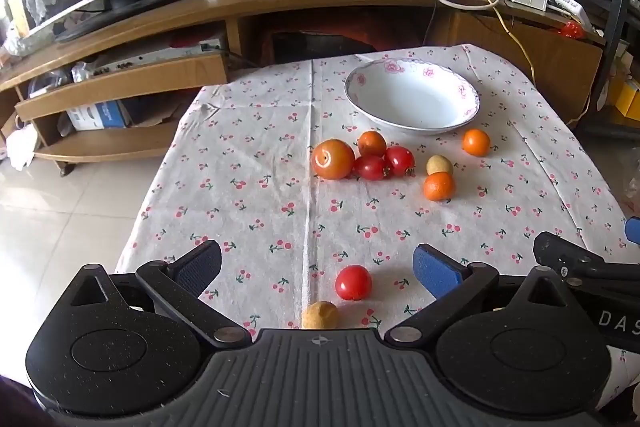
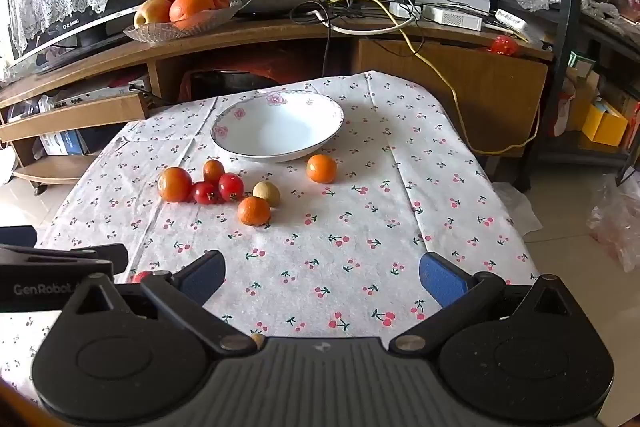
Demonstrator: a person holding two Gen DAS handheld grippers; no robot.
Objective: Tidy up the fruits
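A white cloth (image 2: 360, 227) printed with small red cherries on green stems covers the tabletop. The bowl (image 2: 280, 131) near its far edge is white with pink flowers on the rim. The fruits are orange tangerines (image 2: 321, 168), red tomatoes (image 2: 231, 187), one orange-red larger fruit (image 2: 174, 184) and tan round ones (image 2: 266, 193); both claws carry blue pads (image 2: 442, 283) on black arms.

Right gripper (image 2: 322, 277): we see its blue-padded jaws spread wide, nothing between them.
White bowl (image 2: 240, 149): well ahead of our fingertips, on the cherry-print cloth (image 2: 360, 227).
Fruit cluster (image 2: 204, 185): ahead, nearer our left finger, just short of the bowl.
Lone orange (image 2: 321, 168): ahead between the fingers, beside the bowl's rim.
Left gripper (image 2: 60, 259): beside our left finger, only partly visible.
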